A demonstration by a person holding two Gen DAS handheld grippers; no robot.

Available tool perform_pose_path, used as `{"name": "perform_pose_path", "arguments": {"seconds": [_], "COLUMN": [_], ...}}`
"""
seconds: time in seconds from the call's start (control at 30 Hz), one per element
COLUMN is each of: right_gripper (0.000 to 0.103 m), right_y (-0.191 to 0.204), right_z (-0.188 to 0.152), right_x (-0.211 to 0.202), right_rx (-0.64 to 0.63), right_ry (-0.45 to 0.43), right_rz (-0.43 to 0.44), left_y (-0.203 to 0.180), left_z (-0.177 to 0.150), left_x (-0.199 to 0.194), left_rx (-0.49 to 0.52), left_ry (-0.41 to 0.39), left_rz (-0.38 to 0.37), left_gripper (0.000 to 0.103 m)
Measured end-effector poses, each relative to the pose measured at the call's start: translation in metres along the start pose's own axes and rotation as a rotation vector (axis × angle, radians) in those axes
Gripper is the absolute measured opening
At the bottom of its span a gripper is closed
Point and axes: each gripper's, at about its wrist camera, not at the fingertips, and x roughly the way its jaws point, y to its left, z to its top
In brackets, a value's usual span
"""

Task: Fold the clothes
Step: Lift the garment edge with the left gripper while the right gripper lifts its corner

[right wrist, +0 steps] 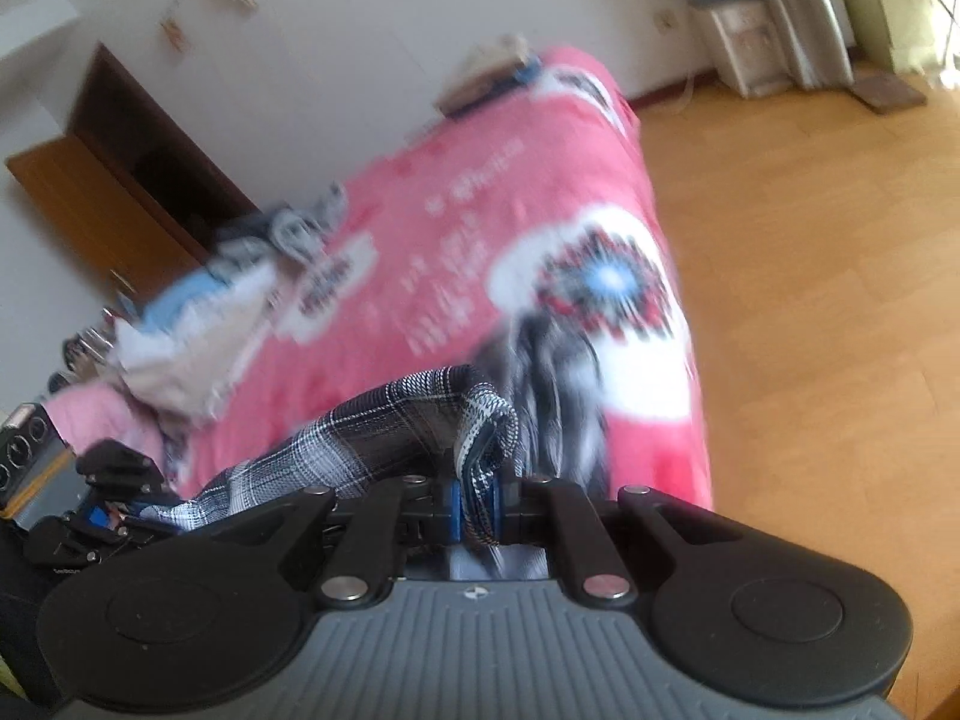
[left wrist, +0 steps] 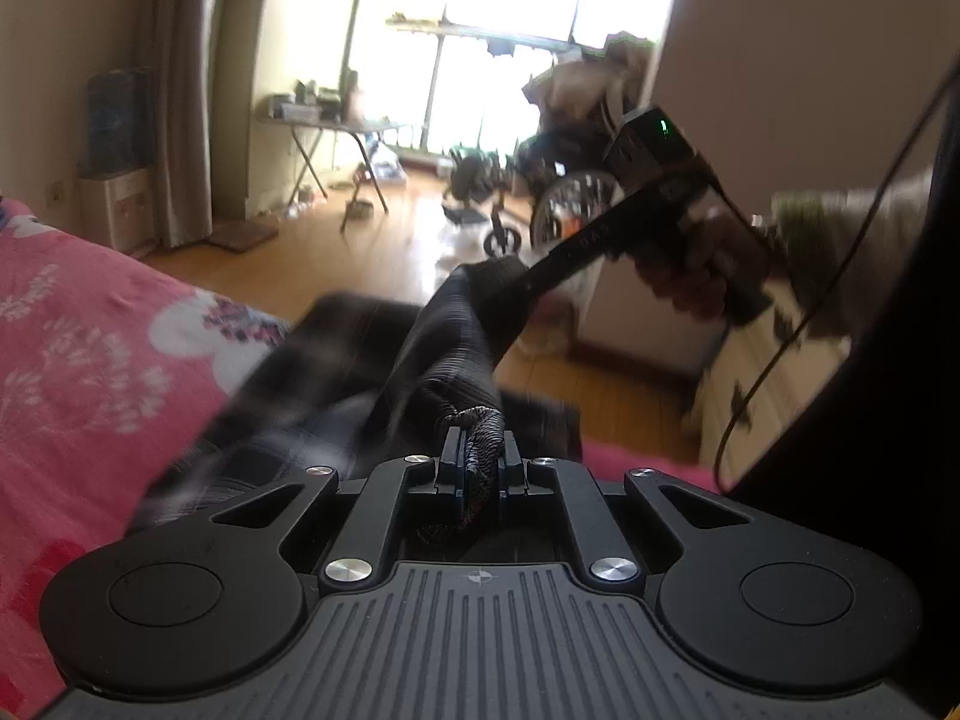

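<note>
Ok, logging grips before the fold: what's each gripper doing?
Left gripper: shut on the plaid garment.
Right gripper: shut on the plaid garment.

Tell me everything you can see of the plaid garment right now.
The plaid garment is black, grey and white checked cloth, looking woven and soft. A bunched edge is pinched in the left hand-held gripper and another in the right hand-held gripper; both are shut on it. It stretches between them, partly lifted, the rest trailing blurred over the pink bedspread.

Left tongs (left wrist: 480, 468) clamped tight, pitched downward; right tongs (right wrist: 477, 504) likewise; hand (left wrist: 690, 276) grips right handle.
</note>
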Motion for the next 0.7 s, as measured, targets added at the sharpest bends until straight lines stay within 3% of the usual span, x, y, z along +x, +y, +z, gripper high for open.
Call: {"name": "perform_pose_path", "arguments": {"seconds": [0.13, 0.27, 0.37, 0.53, 0.7], "right_gripper": [0.012, 0.029, 0.042, 0.055, 0.067], "right_y": [-0.014, -0.03, -0.048, -0.065, -0.062], "right_z": [-0.024, -0.038, -0.054, -0.082, -0.096], "right_x": [0.002, -0.011, -0.03, -0.049, -0.037], "right_rx": [0.024, 0.094, 0.222, 0.471, 0.704], "right_ry": [0.02, 0.04, 0.015, -0.077, -0.131], "right_rz": [-0.049, -0.08, -0.075, 0.051, 0.185], "left_y": [-0.012, -0.023, -0.026, -0.034, -0.033], "left_z": [-0.009, -0.016, -0.019, -0.024, -0.025], "left_x": [0.01, 0.018, 0.024, 0.029, 0.034], "left_rx": [0.086, 0.144, 0.169, 0.246, 0.267], "left_ry": [0.053, 0.12, 0.155, 0.178, 0.182], "left_rz": [-0.024, -0.035, -0.042, -0.029, 0.002], "left_gripper": [0.007, 0.009, 0.011, 0.011, 0.01]}}
